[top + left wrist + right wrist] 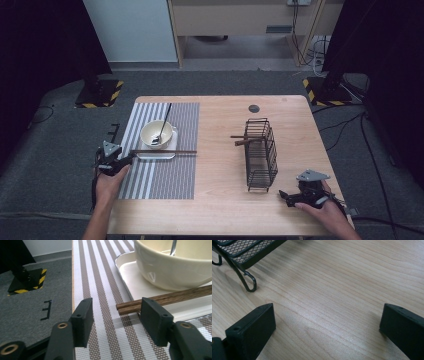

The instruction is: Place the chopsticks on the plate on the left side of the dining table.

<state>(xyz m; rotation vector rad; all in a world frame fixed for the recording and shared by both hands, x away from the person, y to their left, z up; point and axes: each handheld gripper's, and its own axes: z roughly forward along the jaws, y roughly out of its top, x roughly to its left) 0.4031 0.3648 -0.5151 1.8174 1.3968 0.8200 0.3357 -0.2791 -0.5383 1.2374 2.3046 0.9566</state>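
From the high view, the left gripper point(119, 162) sits at the near-left end of the chopsticks point(167, 151), which lie across the tray point(156, 154) in front of the bowl point(157, 134) on the mat point(165, 175); the right gripper point(286, 197) rests at the counter's point(220, 150) near-right, by the rack point(261, 155). In the left gripper view the jaws stand partly open, pressing nothing, the chopsticks' point(165, 298) tips just inside the right jaw, so a nudge could roll them off the tray. In the right gripper view the jaws are wide open and empty over bare wood.

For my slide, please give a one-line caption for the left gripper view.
Open left tongs at the ends of brown chopsticks resting on a white tray beside a cream bowl.
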